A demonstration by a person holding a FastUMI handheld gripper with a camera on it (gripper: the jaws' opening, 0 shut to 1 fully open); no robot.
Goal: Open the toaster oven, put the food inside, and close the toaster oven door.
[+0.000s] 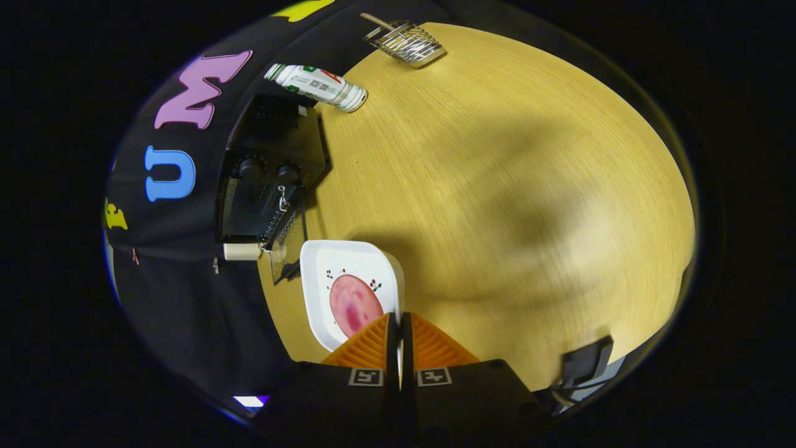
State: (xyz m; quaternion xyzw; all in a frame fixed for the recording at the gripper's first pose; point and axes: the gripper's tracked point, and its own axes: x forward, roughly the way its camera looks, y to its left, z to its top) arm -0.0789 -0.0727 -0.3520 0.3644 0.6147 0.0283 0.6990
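A black toaster oven (273,140) with two knobs stands at the table's edge against the booth wall. Its glass door (287,244) hangs open, with a cream handle (242,251) at the end and the wire rack (252,211) showing inside. Just in front of the door is a white square plate (323,274) carrying a round pink slice of food (354,305). My gripper (399,333) is shut on the plate's near rim. Its fingers stand almost together, and a thin white sliver of rim shows between them.
A white bottle (317,86) lies on its side beyond the oven. A wire basket (407,42) sits at the far end of the wooden table (510,186). A black clamp-like object (584,364) sits at the table's edge beside the gripper.
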